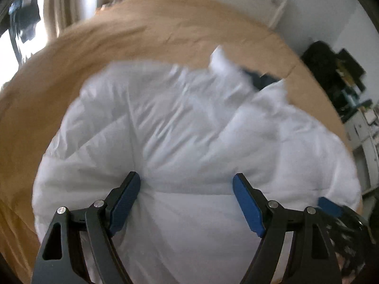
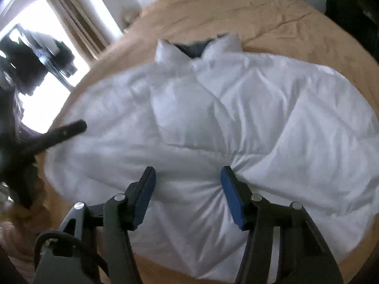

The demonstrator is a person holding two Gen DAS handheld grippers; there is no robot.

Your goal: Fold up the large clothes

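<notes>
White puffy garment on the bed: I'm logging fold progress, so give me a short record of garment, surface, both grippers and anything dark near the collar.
garment: white padded jacket, spread out and rumpled, collar at the far end
surface: tan bedcover under it
left gripper: jaws wide, fabric puckered against its left finger; not clearly pinched
right gripper: jaws apart, fabric gathered against its right finger; grip unclear
dark item: navy fabric showing at the collar opening
sharpness: both views blurred
</notes>
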